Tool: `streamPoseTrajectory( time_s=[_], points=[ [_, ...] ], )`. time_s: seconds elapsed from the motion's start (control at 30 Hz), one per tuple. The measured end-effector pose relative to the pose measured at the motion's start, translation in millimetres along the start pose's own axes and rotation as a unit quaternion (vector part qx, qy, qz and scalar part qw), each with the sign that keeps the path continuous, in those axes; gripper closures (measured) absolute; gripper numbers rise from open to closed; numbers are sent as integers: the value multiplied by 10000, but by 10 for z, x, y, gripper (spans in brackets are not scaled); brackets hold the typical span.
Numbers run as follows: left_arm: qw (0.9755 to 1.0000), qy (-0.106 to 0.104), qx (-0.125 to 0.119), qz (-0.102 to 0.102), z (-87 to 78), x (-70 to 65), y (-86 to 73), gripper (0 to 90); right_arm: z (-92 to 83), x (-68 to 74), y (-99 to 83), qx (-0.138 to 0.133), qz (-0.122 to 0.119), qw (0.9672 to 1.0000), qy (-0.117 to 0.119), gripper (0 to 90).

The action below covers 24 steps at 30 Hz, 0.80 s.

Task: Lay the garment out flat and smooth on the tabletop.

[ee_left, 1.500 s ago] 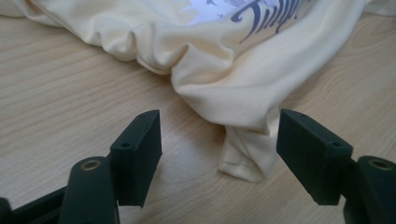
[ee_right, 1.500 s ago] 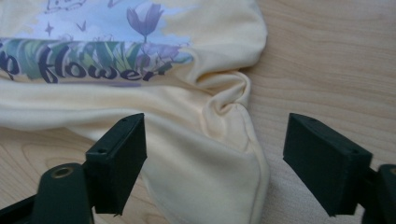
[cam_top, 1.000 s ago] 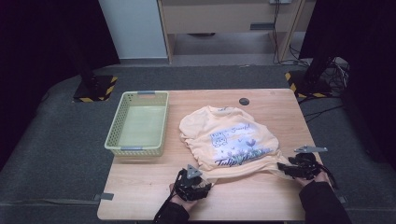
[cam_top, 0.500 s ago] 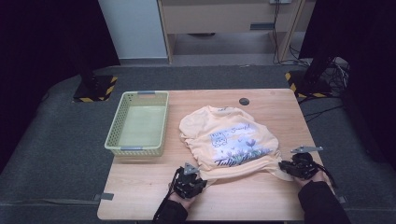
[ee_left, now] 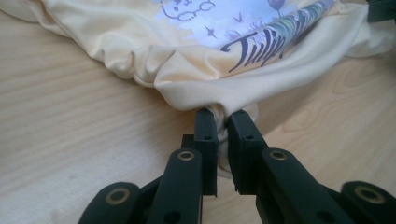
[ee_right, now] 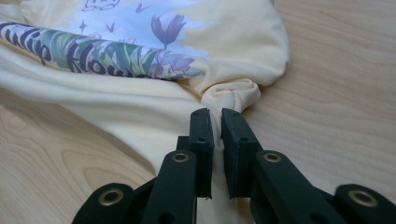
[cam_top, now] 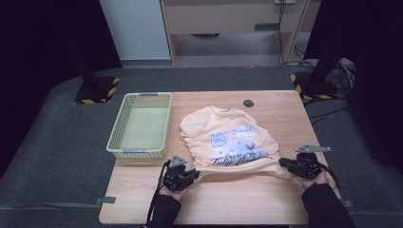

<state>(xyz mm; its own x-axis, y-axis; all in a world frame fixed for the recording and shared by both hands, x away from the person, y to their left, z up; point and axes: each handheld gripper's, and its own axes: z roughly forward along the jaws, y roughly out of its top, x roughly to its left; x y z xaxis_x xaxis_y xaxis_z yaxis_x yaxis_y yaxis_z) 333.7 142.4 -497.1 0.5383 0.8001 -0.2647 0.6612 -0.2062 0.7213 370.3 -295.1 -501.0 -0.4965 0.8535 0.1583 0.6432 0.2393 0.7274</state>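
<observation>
A pale yellow T-shirt (cam_top: 228,137) with a blue and purple print lies crumpled on the wooden table (cam_top: 237,204). My left gripper (cam_top: 194,175) sits at the shirt's near left corner, and its jaws have just been closing; they now pinch a fold of the hem (ee_left: 222,119). At the near right corner my right gripper (cam_top: 284,164) has likewise just closed, and it holds a bunched bit of the yellow fabric (ee_right: 217,114). The cloth between the two grippers is pulled into a taut edge.
A light green plastic basket (cam_top: 119,142) stands on the table's left side, beside the shirt. A small dark round cap (cam_top: 248,103) lies near the far edge. Bare wood runs along the front of the table between the person's two sleeves.
Both grippers have closed on the shirt's near edge. The left one has drawn back and up a little, and the hem now stretches straight between them.
</observation>
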Motion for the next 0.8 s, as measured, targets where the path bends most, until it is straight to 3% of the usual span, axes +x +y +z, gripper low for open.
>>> streamPoseTrajectory(
  time_s=[0.13,0.27,0.33,0.47,0.63,0.8],
  points=[
    [9999,91,-28,38,52,74,43,827,102,-15,43,-53,29,10000,6,827],
    [9998,174,46,33,167,154,35,816,184,-30,26,70,18,10000,-43,810],
    [9998,202,85,14,206,176,3,789,203,-36,8,102,-27,9998,-144,744],
    [9997,235,51,27,157,176,-19,704,151,-43,3,-88,-31,9999,-145,625],
    [9985,422,145,322,28,110,-99,559,48,-11,-59,-105,-83,9999,-56,526],
    [9971,524,197,524,-13,63,-175,510,-46,28,-177,29,-130,9999,14,467]
  ],
)
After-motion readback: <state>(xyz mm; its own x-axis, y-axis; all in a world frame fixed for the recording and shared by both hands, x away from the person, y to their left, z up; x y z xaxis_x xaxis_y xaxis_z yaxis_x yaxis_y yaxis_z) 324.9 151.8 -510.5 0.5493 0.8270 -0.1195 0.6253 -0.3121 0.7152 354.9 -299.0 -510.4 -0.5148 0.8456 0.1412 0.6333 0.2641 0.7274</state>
